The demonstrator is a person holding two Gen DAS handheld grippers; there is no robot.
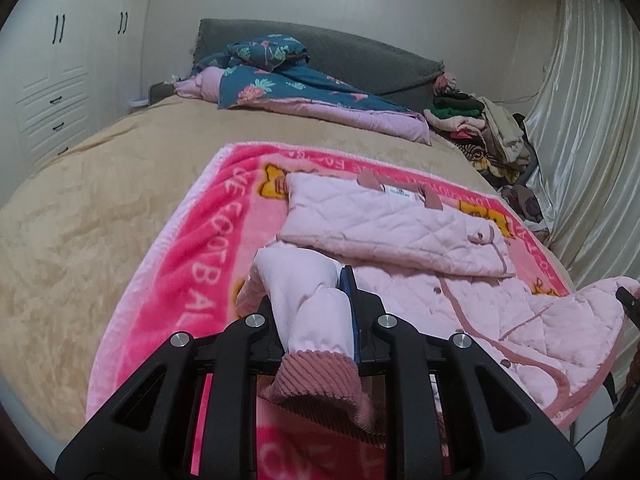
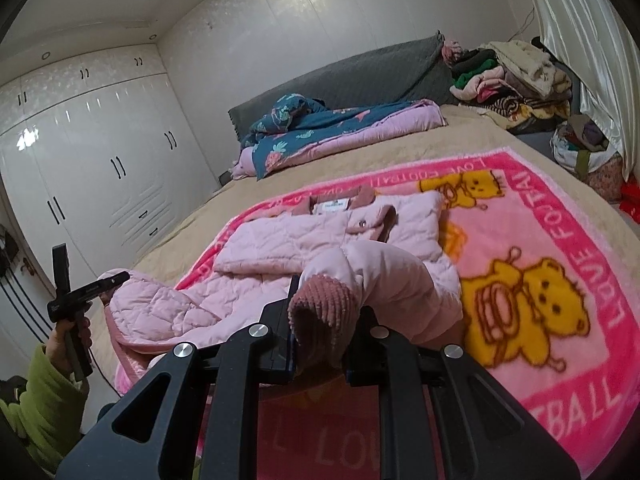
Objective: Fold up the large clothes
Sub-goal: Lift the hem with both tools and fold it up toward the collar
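Left wrist: left gripper (image 1: 316, 316) clamped on pink jacket (image 1: 400, 236) sleeve cuff (image 1: 316, 380), tilted down over blanket (image 1: 180, 240) | Right wrist: right gripper (image 2: 320, 336) clamped on other cuff (image 2: 324, 304), jacket half-folded on bed (image 2: 480, 136) | Risk: thick sleeve slipping out, undoing fold.

Both wrist cameras are riding close above the foot of the bed (image 1: 100, 208), looking along their jaws toward the grey headboard (image 2: 360, 76). Both are taking in the pink blanket (image 1: 192, 248), the quilted jacket (image 2: 280, 240) and the white wardrobe (image 2: 100, 152).
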